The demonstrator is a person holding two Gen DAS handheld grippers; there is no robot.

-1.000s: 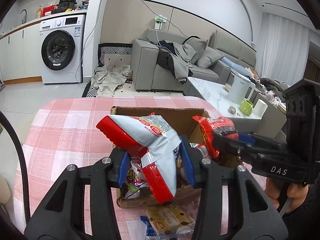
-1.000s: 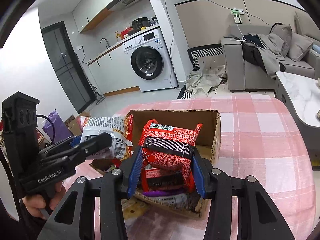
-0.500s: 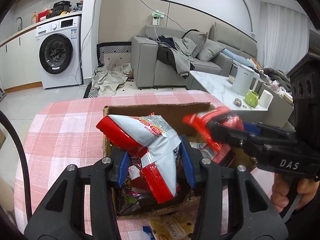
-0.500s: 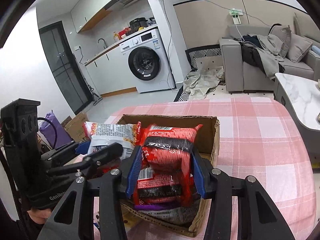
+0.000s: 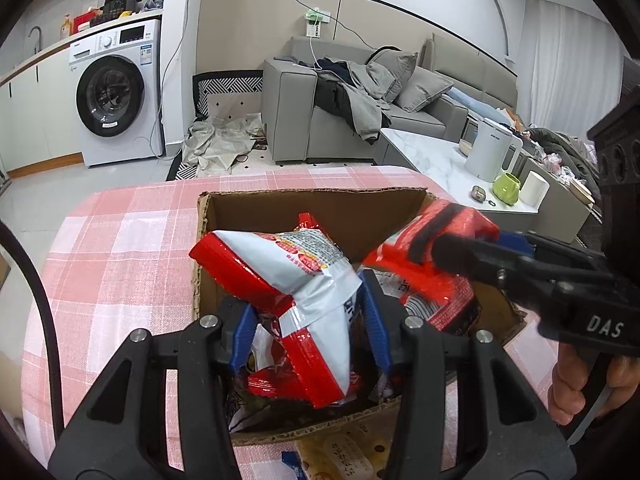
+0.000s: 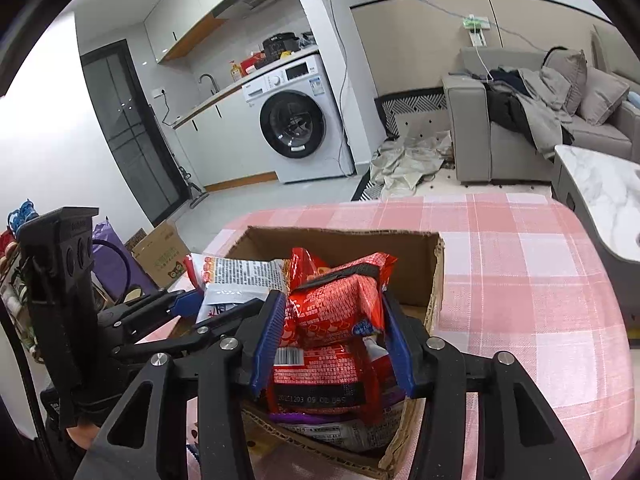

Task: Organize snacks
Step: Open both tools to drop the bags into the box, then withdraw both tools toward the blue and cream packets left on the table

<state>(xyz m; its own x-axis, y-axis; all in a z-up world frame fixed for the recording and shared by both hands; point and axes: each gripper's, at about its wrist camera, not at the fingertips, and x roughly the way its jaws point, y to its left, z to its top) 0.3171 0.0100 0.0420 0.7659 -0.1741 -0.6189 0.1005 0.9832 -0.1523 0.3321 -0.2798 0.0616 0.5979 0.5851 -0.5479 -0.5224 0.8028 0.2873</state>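
An open cardboard box [image 5: 320, 216] [image 6: 340, 244] stands on the pink checked table. My left gripper [image 5: 304, 300] [image 6: 216, 308] is shut on a white-and-red snack bag [image 5: 296, 264] [image 6: 236, 276], which hangs low over the box's left half. My right gripper [image 6: 332, 300] [image 5: 480, 246] reaches into the right half, and its jaws are opening. A red snack bag [image 6: 336, 308] [image 5: 400, 264] still sits between its blue pads. That bag is crumpled and rests on other packs in the box. The box floor is hidden.
Several more snack packs fill the box bottom. A yellow pack [image 5: 348, 456] lies on the tablecloth [image 5: 120, 260] just in front of the box. A hand [image 5: 572, 384] holds the right gripper. A marble side table with a kettle [image 5: 488, 152] stands beyond the table's right edge.
Both grippers have sunk toward the box with their bags. The right jaws have widened, and the red bag has slumped from upright onto the packs below.
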